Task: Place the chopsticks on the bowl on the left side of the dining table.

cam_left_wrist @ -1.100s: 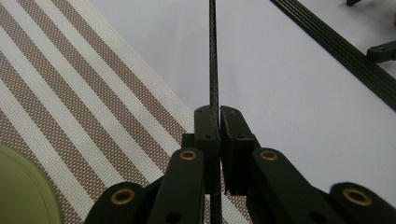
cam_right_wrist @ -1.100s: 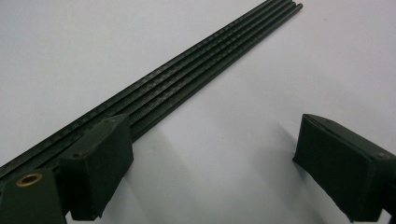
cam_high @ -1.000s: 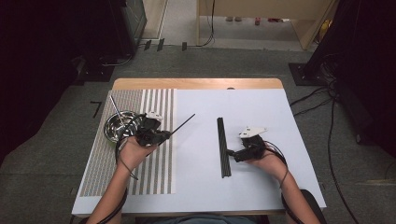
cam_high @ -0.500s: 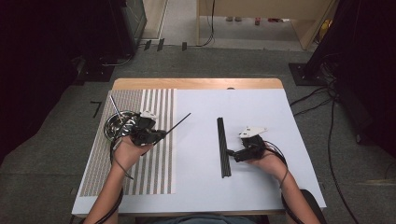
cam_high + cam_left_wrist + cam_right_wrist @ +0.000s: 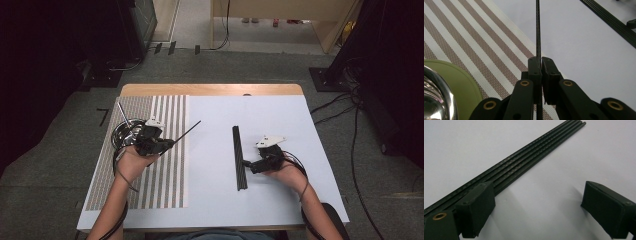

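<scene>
The left gripper [image 5: 167, 144] is pinching one thin black rod [image 5: 187, 130] over the striped mat [image 5: 165, 185], apparently carrying it toward the row of rods [image 5: 239, 157] mid-table. The right gripper [image 5: 536, 207] is resting wide open, one jaw against that row, likely steadying it.

A lab or recording studio: black curtains [image 5: 45, 60], loose cables [image 5: 360, 130] on grey carpet [image 5: 240, 67], and a bare white bench [image 5: 280, 200].

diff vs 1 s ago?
The left hand-held gripper, shut on a thin black rod, shifted slightly left toward the metal bowl, the rod moving with it. The right hand-held gripper stayed open beside the bundle of black rods.
</scene>
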